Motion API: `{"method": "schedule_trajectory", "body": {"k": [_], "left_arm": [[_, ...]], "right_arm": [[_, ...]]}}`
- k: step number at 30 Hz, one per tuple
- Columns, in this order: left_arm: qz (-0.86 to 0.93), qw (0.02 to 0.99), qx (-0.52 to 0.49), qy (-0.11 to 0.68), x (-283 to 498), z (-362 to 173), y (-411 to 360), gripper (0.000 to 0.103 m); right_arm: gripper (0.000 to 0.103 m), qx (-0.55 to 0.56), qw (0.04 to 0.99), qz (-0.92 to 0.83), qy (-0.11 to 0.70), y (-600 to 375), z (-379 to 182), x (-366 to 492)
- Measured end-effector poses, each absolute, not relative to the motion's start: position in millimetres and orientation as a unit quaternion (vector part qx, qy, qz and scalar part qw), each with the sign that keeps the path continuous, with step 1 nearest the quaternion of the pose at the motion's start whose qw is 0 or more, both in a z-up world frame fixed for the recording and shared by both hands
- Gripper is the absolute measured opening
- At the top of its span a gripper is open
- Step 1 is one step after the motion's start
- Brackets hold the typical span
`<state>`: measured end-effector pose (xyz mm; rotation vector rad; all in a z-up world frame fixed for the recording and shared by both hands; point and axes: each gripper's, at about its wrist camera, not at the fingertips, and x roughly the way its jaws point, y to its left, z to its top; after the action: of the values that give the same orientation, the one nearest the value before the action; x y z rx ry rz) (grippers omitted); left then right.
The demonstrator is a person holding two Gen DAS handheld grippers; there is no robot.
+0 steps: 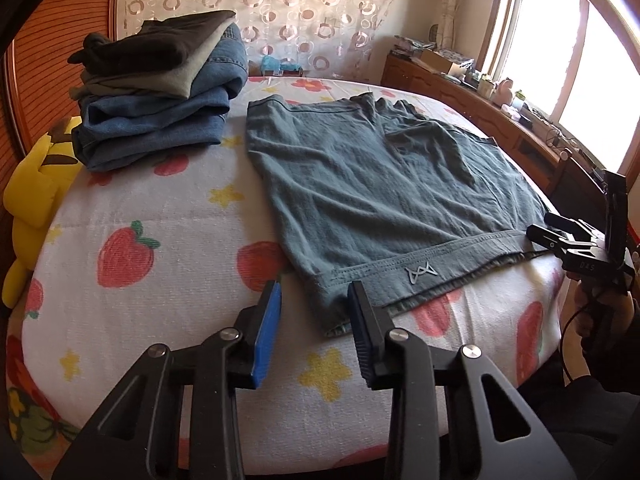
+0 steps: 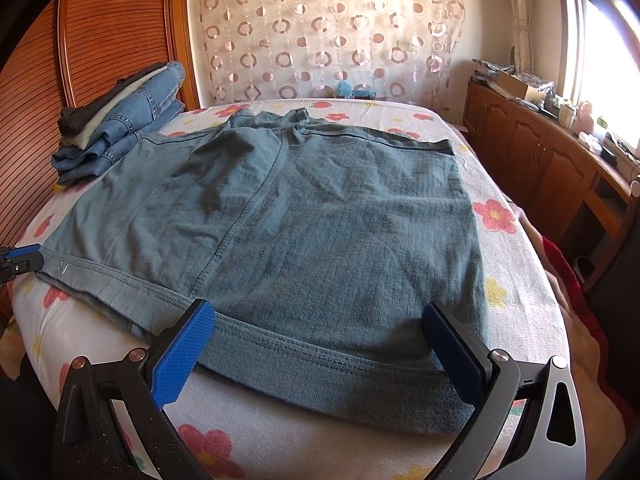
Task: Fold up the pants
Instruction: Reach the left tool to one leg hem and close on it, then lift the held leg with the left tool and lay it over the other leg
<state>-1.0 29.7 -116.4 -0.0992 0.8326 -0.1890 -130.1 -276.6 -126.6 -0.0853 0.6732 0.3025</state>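
- Left claw [image 1: 314, 312]: jaws part-way in, a gap between them. The left waistband corner of the pants [image 1: 372, 184] sits between the blue pads [image 1: 266, 332], but the pads don't look pressed on cloth yet. No hold confirmed.
- Right claw [image 2: 320, 344]: jaws spread wide, straddling the waistband [image 2: 320, 356] near its right end; nothing held. Pads rest at or just above the cloth; I can't tell if they touch.
- Pants: grey-green shorts, spread flat on the bed [image 1: 160, 208], waistband at the near edge, leg hems at the far side. The logo tab [image 1: 419, 271] on the waistband lies between the two claws.
- Step, as I read it: pinch both waistband corners for the first fold.
- Do it well: catch both cloth layers at each corner, not just the top one. Bite on the stitched band, where it's stiffer and slips less.
- Shut the right claw further toward the waistband's right end, so the lifted edge stays taut and doesn't sag between claws.
- Lift both together and keep the waistband level.
- Folded stack [image 1: 160, 92] sits beyond the waistband's left corner; keep the fold clear of it.
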Motion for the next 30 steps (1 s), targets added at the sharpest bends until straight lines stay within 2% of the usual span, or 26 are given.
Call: {"method": "schedule_trajectory", "body": {"k": [4, 5, 6, 9, 16, 19, 26, 30], "left_arm": [[-0.09, 0.909, -0.041, 0.405, 0.7, -116.7, 27.1, 0.036], [-0.093, 0.908, -0.04, 0.405, 1.1, -116.7, 26.5, 0.03], [-0.099, 0.907, -0.041, 0.407, 1.8, -116.9, 25.8, 0.016], [-0.104, 0.908, -0.043, 0.403, 2.4, -113.1, 24.7, 0.01], [-0.124, 0.918, -0.047, 0.373, 5.9, -84.0, 19.6, 0.007], [-0.141, 0.921, -0.045, 0.36, 11.2, -69.0, 12.2, 0.007], [-0.191, 0.926, -0.016, 0.326, 37.4, -30.9, -26.7, 0.007], [-0.215, 0.926, -0.004, 0.312, 51.9, -15.2, -49.7, 0.007]], "right_arm": [[0.103, -0.043, 0.932, 0.151, 0.326, -275.8, -127.2, -124.8], [0.103, -0.043, 0.932, 0.151, 0.325, -276.2, -127.6, -126.1], [0.103, -0.044, 0.932, 0.152, 0.326, -275.3, -126.1, -119.6], [0.103, -0.043, 0.932, 0.152, 0.327, -274.7, -126.7, -117.7], [0.101, -0.05, 0.927, 0.158, 0.337, -270.4, -121.8, -100.3], [0.095, -0.057, 0.928, 0.157, 0.333, -271.8, -114.7, -100.5], [0.069, -0.047, 0.933, 0.155, 0.321, -280.4, -103.5, -105.1], [0.063, -0.04, 0.936, 0.149, 0.316, -288.5, -99.5, -106.3]]}}
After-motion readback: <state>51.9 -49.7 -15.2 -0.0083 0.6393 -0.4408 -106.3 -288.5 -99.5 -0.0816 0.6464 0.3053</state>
